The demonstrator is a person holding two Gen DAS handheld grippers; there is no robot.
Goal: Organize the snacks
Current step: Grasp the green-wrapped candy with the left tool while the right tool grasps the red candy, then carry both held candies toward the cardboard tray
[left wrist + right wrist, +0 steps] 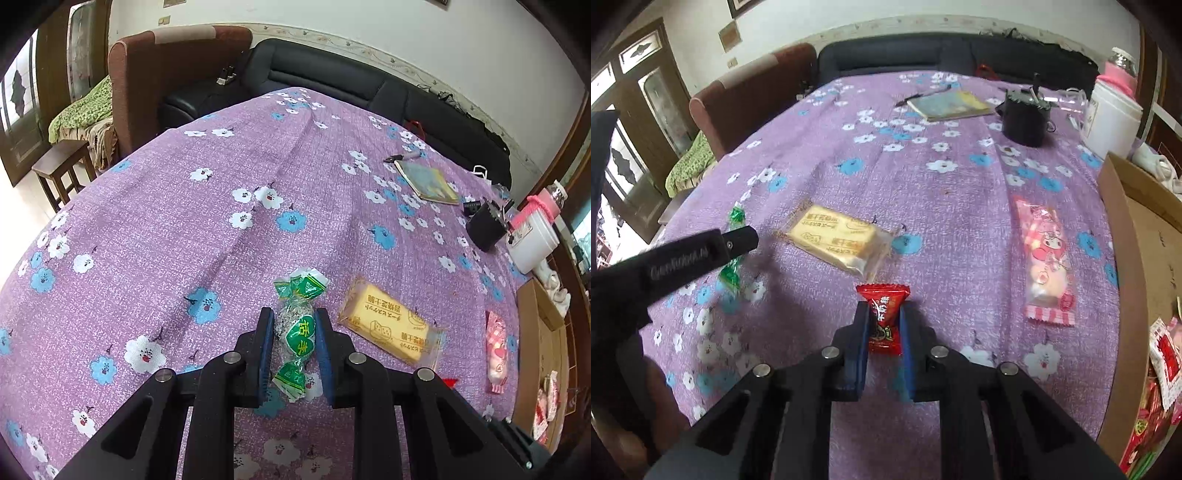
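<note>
Blue-padded fingers of the left gripper [294,338] clamp a green-and-white wrapped candy [297,328] by its middle, its twisted ends sticking out ahead of and behind the pads, above the purple flowered tablecloth [166,221]. In the right wrist view, the right gripper [884,326] is closed on a small red candy [884,314], the pads pressing its sides and its crimped top edge showing beyond the fingertips.

Between the two candies lies a flat yellow biscuit packet [836,242] in clear wrap, resting on the cloth. Farther right is a long pink snack packet [1047,264] with a cartoon figure, lying near the cardboard box [1137,229] at the table's right edge.

Only the right wrist view looks into the box well enough to show red and pink wrappers [1160,387] gathered in its near corner; it also catches the left gripper from the side, with the green candy's ends above and below its finger. Only the left wrist view shows a wooden stool [62,166] on the floor past the table's left side.

At the far end of the table sit a notebook [951,105] with a pen [916,98] beside it, a black cup [1025,118] and a white container [1112,118].
</note>
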